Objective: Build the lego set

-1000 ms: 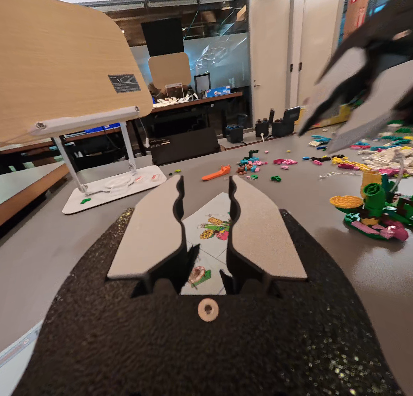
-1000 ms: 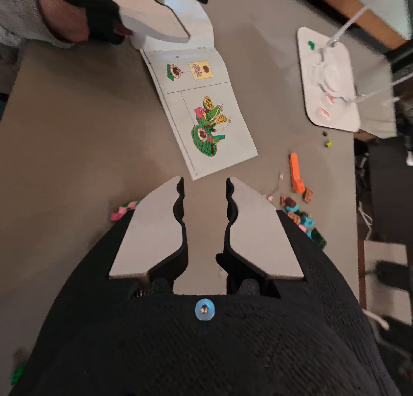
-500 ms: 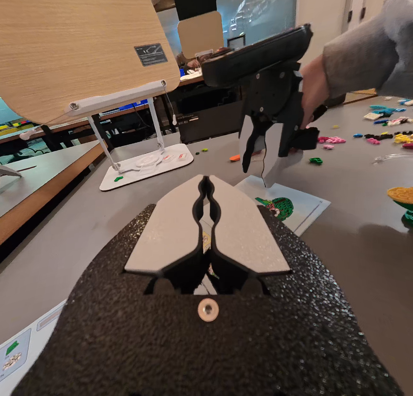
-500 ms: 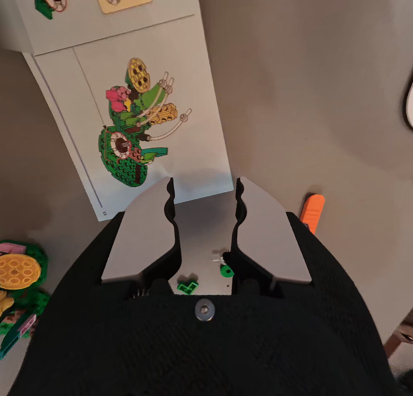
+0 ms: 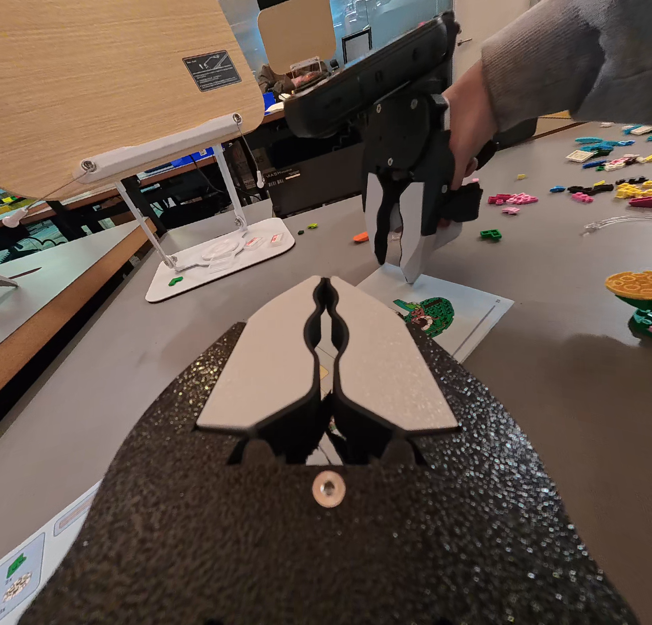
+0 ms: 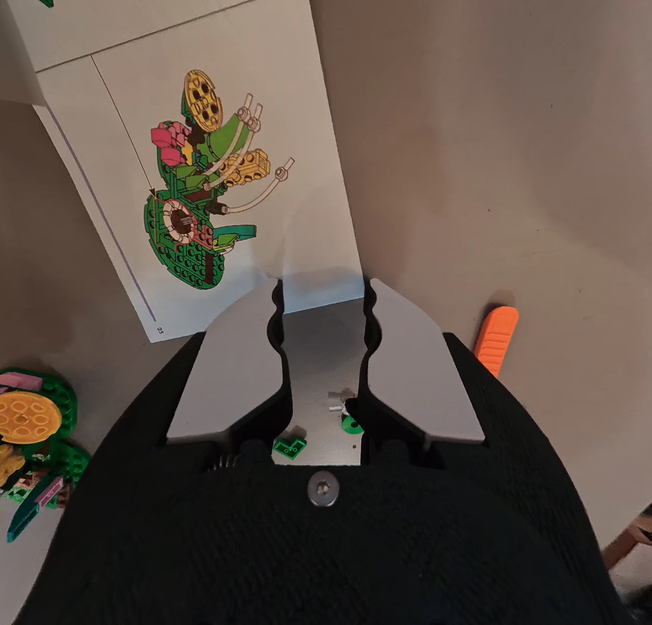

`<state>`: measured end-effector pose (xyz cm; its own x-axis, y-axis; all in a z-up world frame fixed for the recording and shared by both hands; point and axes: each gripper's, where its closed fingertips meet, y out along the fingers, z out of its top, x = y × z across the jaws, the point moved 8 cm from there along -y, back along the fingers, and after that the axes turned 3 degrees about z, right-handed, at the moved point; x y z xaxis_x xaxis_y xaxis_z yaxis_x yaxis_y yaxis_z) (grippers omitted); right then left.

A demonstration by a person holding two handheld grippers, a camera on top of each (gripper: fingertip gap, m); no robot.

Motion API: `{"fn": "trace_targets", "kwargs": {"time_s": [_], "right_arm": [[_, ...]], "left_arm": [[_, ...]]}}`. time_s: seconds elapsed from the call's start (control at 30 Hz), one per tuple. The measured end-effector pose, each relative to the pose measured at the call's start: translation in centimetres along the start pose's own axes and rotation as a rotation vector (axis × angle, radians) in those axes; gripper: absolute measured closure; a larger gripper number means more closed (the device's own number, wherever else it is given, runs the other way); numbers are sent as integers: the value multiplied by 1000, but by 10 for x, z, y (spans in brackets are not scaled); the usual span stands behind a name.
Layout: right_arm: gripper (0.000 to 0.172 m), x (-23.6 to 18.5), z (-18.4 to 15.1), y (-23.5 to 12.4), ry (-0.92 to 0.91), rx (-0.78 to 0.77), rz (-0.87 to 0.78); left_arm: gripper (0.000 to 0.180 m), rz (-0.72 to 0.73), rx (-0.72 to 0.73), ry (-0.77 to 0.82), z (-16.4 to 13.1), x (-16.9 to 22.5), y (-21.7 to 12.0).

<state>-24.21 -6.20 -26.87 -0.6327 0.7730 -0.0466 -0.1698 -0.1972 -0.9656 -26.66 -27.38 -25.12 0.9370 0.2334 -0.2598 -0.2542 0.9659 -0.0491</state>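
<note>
An open instruction booklet [image 6: 247, 79] lies on the grey table, its page showing a green flower model. My right gripper [image 6: 323, 283] is open and empty, pointing down at the page's near corner. One fingertip [image 6: 278, 285] is over the paper and the other is just past the page's side edge. In the left wrist view the right gripper [image 5: 395, 271] stands at the booklet's [image 5: 469, 311] far corner with one fingertip on the paper. My left gripper [image 5: 326, 283] is shut, tips together, low over the booklet's middle.
An orange brick separator [image 6: 495, 340] lies right of the right gripper. A green L-piece [image 6: 291, 447] and a green round piece [image 6: 349, 426] lie under it. A built flower model [image 6: 28, 421] stands to its left. A wooden book stand [image 5: 106, 61] and loose bricks [image 5: 599, 184] are farther off. There is about 15 cm between the tips of the two grippers. My right gripper is the nearer one to the orange brick separator [image 6: 495, 340]: about 8 cm, against 25 cm.
My left gripper closed over the booklet and has stayed shut. My right gripper swung in, came down to the page's corner, and its jaws narrowed a little.
</note>
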Motion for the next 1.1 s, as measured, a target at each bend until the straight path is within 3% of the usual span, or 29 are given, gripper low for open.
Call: {"fn": "trace_targets", "kwargs": {"time_s": [0.37,0.5,0.63,0.8,0.83,0.87,0.97,1.1], "right_arm": [[159,-14,-1,-1,-100,-36,-255],[172,-15,-4,0,-95,-37,-273],[172,-17,-4,-4,-53,6,-256],[172,-23,0,-24,93,183,-133],[172,-25,2,-29,130,228,-102],[172,-26,3,-34,166,271,-75],[172,-30,7,-47,263,387,0],[172,-34,16,-58,368,545,93]], "left_arm": [[180,-21,13,17,0,3,-1],[180,-26,15,20,1,3,-1],[180,-40,20,22,1,4,-2],[180,-146,44,83,1,11,-3],[171,-188,33,106,0,13,-3],[146,-240,23,129,0,15,-2],[107,-365,-29,187,-1,22,0],[85,-426,-57,180,2,30,0]]}}
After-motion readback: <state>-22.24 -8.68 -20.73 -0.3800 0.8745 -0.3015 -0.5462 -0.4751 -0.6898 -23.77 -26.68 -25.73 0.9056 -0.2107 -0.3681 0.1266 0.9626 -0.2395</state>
